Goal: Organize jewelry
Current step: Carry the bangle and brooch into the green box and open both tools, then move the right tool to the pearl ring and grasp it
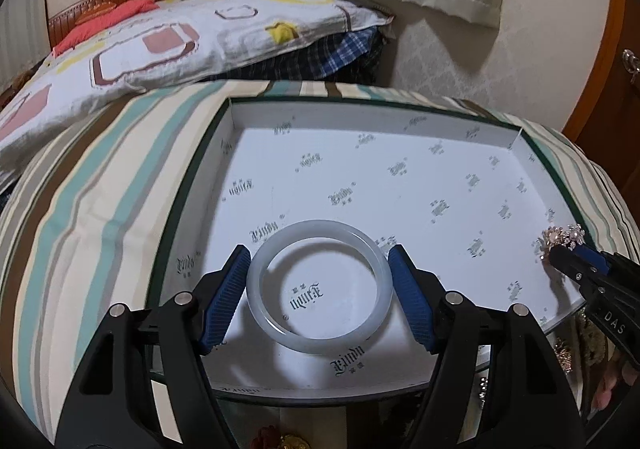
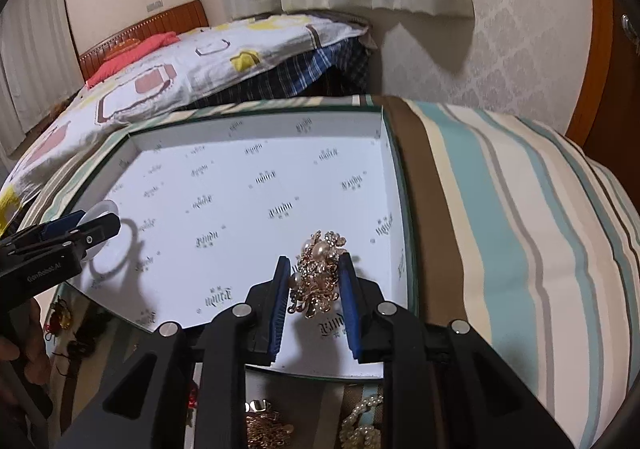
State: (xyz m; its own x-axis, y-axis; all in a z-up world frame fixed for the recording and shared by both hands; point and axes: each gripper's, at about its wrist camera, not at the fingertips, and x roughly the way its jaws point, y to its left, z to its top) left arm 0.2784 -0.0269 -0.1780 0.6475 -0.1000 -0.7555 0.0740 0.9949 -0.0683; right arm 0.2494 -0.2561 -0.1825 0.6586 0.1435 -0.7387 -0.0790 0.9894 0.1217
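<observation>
Now clamping the pale jade bangle (image 1: 317, 291) in the left gripper (image 1: 318, 299) and the pearl brooch (image 2: 320, 273) in the right gripper (image 2: 316, 303), both over the white box's (image 1: 400, 177) near edge, seemingly for setting down apart.

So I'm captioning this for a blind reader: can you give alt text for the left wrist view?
The left gripper holds a pale white bangle between its blue fingers above a white printed box lid on striped fabric. At right, the right gripper carries a pearl brooch.
</observation>
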